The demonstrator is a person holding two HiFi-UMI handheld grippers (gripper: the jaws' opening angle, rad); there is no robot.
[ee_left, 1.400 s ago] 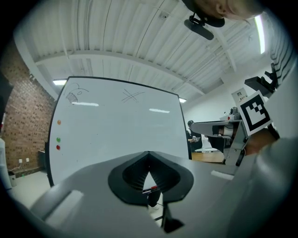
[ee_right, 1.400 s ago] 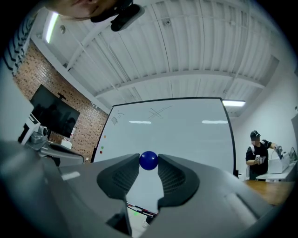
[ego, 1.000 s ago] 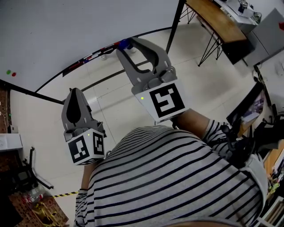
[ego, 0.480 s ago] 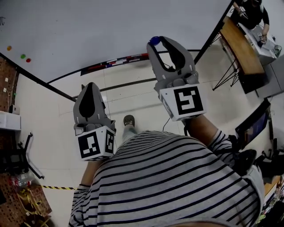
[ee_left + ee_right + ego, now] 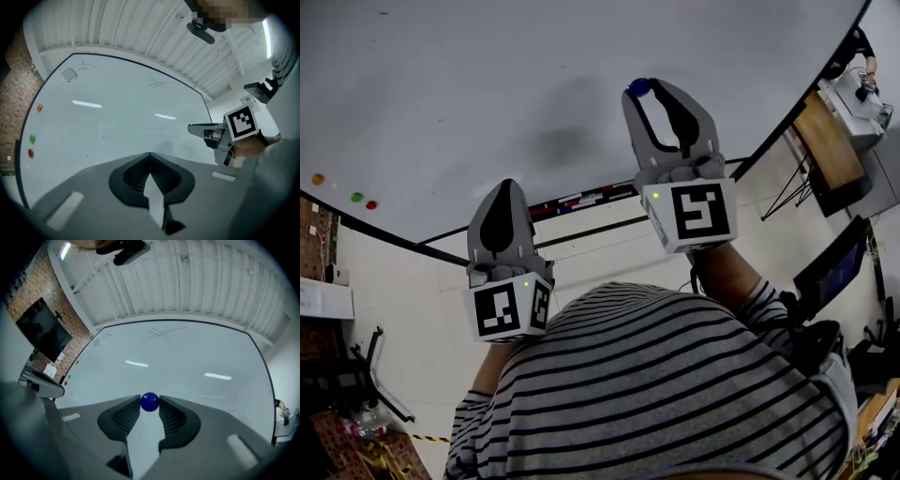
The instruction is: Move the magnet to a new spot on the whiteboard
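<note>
Whiteboard [image 5: 469,84] fills the upper field of the head view. Right gripper [image 5: 648,89], at 1 o'clock from centre, is raised on an extended forearm [image 5: 724,270], tips toward the board. The blue magnet [image 5: 150,402] sits at the very tips, pinched between both jaws. Left gripper [image 5: 507,186], at 8 o'clock of the right, points upward, jaws pressed together and empty.

no legible text, scribbles [image 5: 161,333] on whiteboard [image 5: 187,362] unreadable

3 coloured dots [image 5: 356,197] at left, wooden desk [image 5: 825,141] at right.
</note>
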